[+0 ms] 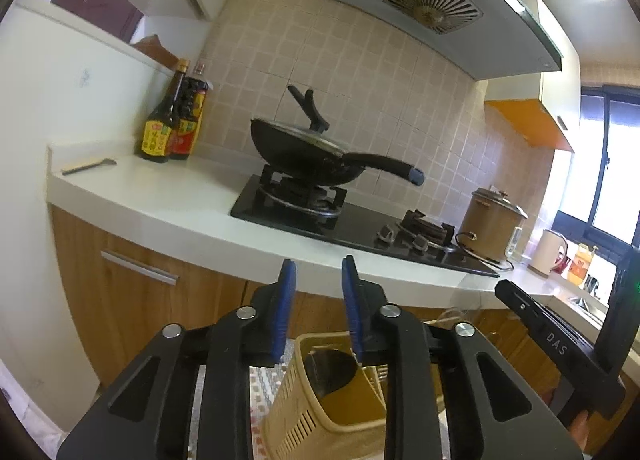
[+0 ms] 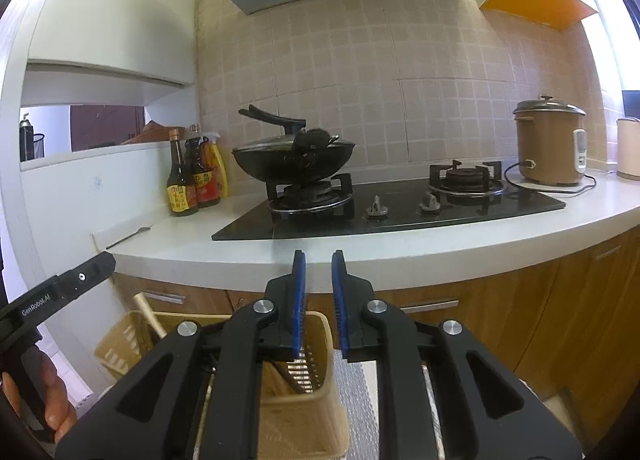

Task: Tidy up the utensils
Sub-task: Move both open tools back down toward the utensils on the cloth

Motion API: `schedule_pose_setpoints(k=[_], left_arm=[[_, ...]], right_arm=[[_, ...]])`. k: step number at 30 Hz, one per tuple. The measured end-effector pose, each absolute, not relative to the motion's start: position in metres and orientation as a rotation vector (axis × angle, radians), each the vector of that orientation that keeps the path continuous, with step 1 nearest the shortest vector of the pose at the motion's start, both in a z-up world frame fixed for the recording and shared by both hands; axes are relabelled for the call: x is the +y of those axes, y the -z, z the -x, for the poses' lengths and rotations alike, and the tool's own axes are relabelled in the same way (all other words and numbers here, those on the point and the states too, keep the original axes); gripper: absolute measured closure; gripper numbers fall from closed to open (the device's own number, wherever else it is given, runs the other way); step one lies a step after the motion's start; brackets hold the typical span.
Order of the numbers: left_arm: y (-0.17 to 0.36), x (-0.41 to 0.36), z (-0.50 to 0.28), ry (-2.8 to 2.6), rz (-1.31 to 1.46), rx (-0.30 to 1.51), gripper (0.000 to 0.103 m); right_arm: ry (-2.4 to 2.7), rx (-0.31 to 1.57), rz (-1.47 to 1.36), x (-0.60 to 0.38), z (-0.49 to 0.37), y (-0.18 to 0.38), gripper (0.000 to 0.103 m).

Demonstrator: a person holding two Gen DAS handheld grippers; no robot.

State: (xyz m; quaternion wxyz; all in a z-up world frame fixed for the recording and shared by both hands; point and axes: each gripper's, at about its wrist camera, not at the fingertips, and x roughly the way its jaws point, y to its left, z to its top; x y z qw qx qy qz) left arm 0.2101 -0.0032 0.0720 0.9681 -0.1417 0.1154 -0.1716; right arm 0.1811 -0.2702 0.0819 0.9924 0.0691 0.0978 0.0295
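Note:
A tan slotted utensil holder sits low in front of the counter, under my left gripper, which is open and empty. A dark ladle bowl rests inside the holder. In the right wrist view the holder shows below my right gripper, which is open and empty, with a wooden handle sticking out at its left. A dark utensil lies on the white counter's left end; it also shows in the right wrist view.
A black wok with lid sits on the left burner of the gas hob. Sauce bottles stand left of it, a brown rice cooker to the right. Wooden cabinets lie below the counter.

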Motion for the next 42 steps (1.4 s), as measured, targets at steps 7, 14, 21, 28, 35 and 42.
schedule_pose_setpoints(k=[7,14,21,28,35,42], left_arm=[[-0.093,0.007,-0.171,0.347,0.286,0.214,0.080],[-0.102,0.019,-0.137,0.363,0.296,0.319,0.071],[-0.068,0.011,-0.121,0.394,0.239,0.602,0.069],[-0.007,-0.010,-0.119,0.417,0.239,0.899,0.069],[0.035,-0.027,-0.120,0.392,0.234,1.037,0.069],[0.054,-0.041,-0.116,0.345,0.171,1.083,0.067]], right_arm=[[-0.054,0.189,-0.114,-0.269,-0.133,-0.104,0.088],[-0.049,0.231,-0.054,-0.265,-0.082,-0.117,0.088],[-0.062,0.435,-0.067,-0.271,-0.060,-0.098,0.088],[-0.041,0.872,-0.058,-0.284,-0.076,-0.039,0.088],[-0.048,1.039,-0.144,-0.302,-0.071,0.000,0.059],[-0.085,1.168,-0.135,-0.304,-0.052,0.017,0.059]])
